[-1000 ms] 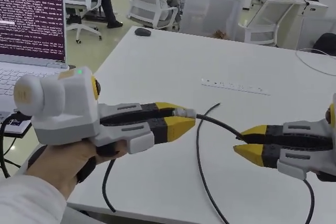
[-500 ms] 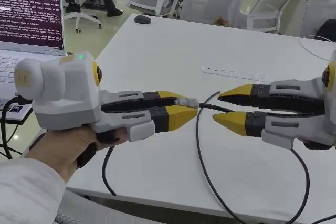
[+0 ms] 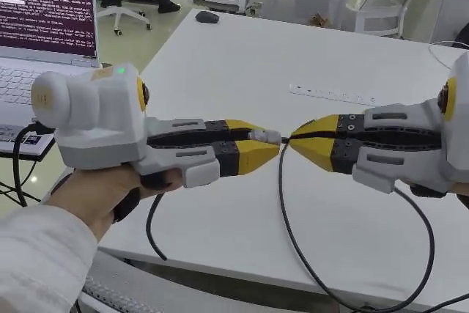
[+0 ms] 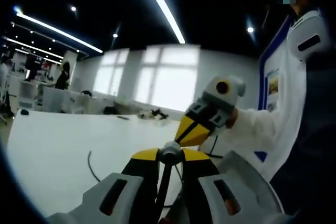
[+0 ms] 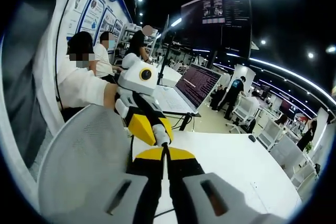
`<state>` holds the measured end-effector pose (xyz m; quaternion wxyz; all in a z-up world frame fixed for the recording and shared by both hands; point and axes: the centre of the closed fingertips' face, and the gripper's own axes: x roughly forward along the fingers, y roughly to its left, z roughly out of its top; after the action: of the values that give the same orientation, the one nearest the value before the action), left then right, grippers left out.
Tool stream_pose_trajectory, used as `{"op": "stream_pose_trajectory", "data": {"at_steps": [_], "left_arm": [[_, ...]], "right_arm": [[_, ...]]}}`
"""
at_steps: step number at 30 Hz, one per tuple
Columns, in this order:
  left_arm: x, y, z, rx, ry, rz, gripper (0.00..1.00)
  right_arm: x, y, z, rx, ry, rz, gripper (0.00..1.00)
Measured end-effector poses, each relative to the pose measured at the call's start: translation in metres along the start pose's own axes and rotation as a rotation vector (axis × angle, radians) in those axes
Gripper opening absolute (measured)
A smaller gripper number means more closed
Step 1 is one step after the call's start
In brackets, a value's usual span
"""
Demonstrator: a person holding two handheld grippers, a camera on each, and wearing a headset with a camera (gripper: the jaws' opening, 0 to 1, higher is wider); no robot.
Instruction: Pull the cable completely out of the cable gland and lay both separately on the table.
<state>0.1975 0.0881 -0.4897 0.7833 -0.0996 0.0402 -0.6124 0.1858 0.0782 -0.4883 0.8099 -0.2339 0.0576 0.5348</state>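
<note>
Between the tips of the left gripper [image 3: 261, 144] sits the cable gland [image 3: 265, 136], a small pale fitting. The jaws are clamped on it and its nose pokes just past the yellow pads. Directly ahead, almost tip to tip, the right gripper [image 3: 294, 141] is closed on the thin black cable [image 3: 281, 188] just where it leaves the gland. In the right gripper view the cable runs as a dark line between that gripper's own closed jaws. From there it droops below the right gripper in a loose loop over the white table [image 3: 242, 64] and off its near edge. Another stretch hangs under the left gripper, behind the gland, so the cable is threaded right through. Which side is the shorter tail cannot be told.

The gland looks light, hard and rounded, so it could twist or pop out of the pads under a crooked pull. It is best held across its body, as now. The cable looks limp and rubbery, easy to grip but prone to stretch or bow. Holding it close to the gland, as the right gripper does, suits a straight pull along the gland's axis. The seal inside will probably drag, so regripping in short strokes may be needed.
</note>
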Motion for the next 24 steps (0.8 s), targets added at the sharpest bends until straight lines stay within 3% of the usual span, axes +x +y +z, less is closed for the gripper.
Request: {"op": "stream_pose_trajectory", "data": {"at_steps": [5,8,11,14,24], "left_arm": [[0.0,0.0,0.001,0.004,-0.005,0.006,0.16],[0.0,0.0,0.001,0.009,-0.001,0.004,0.16],[0.001,-0.003,0.0,0.011,0.004,-0.013,0.16],[0.003,-0.007,-0.004,0.014,0.022,-0.032,0.16],[0.002,-0.002,-0.008,0.002,0.043,-0.012,0.16]], "right_arm": [[0.0,0.003,0.0,-0.024,0.016,0.029,0.06],[0.001,0.002,-0.005,-0.064,0.055,0.028,0.15],[0.004,0.001,-0.016,-0.098,0.098,0.041,0.14],[0.006,0.001,-0.016,-0.111,0.086,0.049,0.06],[0.005,0.002,-0.027,-0.012,0.028,0.08,0.05]]}}
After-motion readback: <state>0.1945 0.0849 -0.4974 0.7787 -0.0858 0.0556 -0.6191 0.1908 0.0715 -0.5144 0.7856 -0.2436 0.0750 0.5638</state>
